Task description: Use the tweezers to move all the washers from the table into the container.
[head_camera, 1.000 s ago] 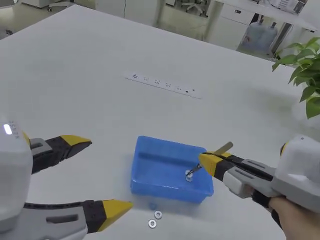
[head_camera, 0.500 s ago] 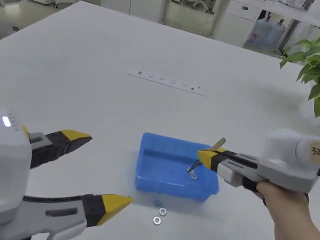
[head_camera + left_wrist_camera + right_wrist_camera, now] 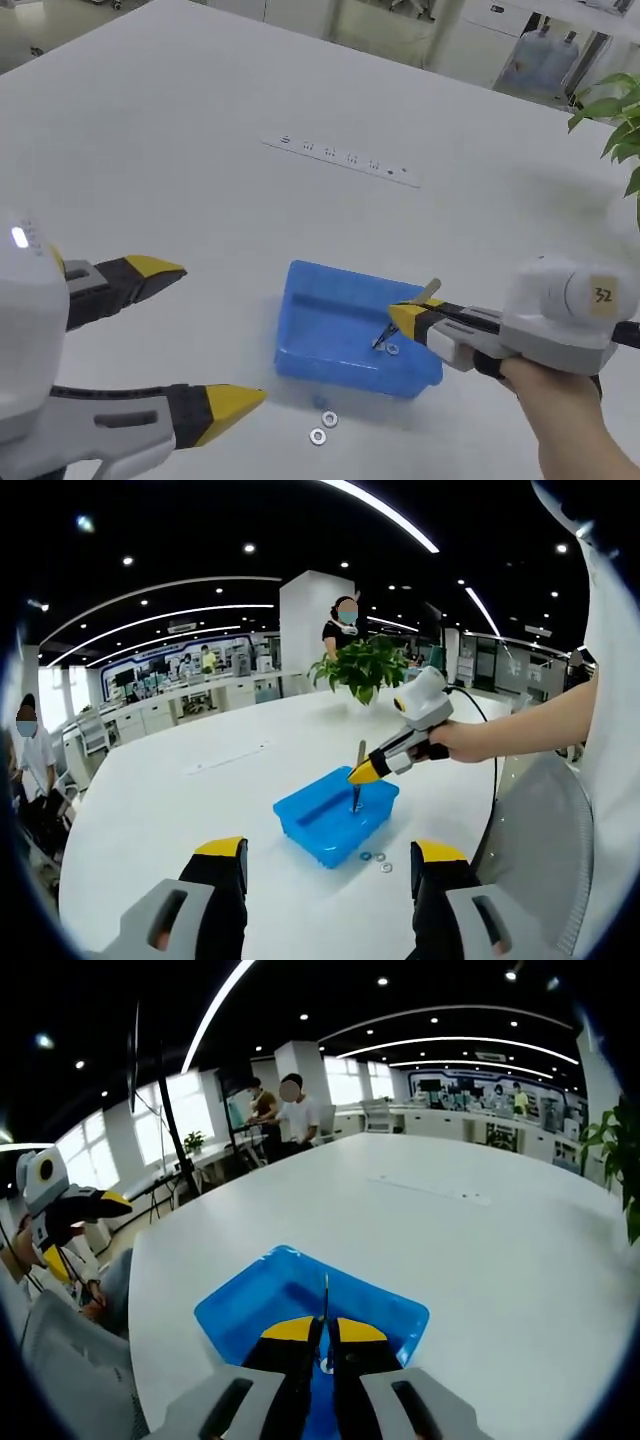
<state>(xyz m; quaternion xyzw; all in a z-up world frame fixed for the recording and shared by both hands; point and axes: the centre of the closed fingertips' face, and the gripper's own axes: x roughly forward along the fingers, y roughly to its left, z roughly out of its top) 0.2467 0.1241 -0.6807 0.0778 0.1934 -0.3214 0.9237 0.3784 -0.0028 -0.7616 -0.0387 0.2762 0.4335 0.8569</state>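
A shallow blue container [image 3: 330, 310] sits on the white table. My right gripper [image 3: 405, 318] hangs over its right part, shut on thin metal tweezers [image 3: 385, 337] that point down into it. A small washer [image 3: 392, 349] lies on the container floor just beside the tweezer tips. Two more washers [image 3: 330, 420] [image 3: 318, 436] lie on the table in front of the container. My left gripper [image 3: 200, 335] stands open to the left, holding nothing. In the left gripper view the container [image 3: 320, 815], both table washers [image 3: 366, 857] and the tweezers [image 3: 357, 780] appear beyond the open left gripper [image 3: 330, 852]. In the right gripper view the tweezers [image 3: 325, 1305] rise between shut jaws.
A flush socket strip [image 3: 340, 160] lies in the table farther back. A green plant [image 3: 610, 110] stands at the far right edge. Several people [image 3: 290, 1110] stand at desks in the background. A person's hand [image 3: 560, 400] holds the right gripper.
The head camera has shifted. My right gripper with the tweezers has edged back and rolled slightly over the container. The left gripper holds its place.
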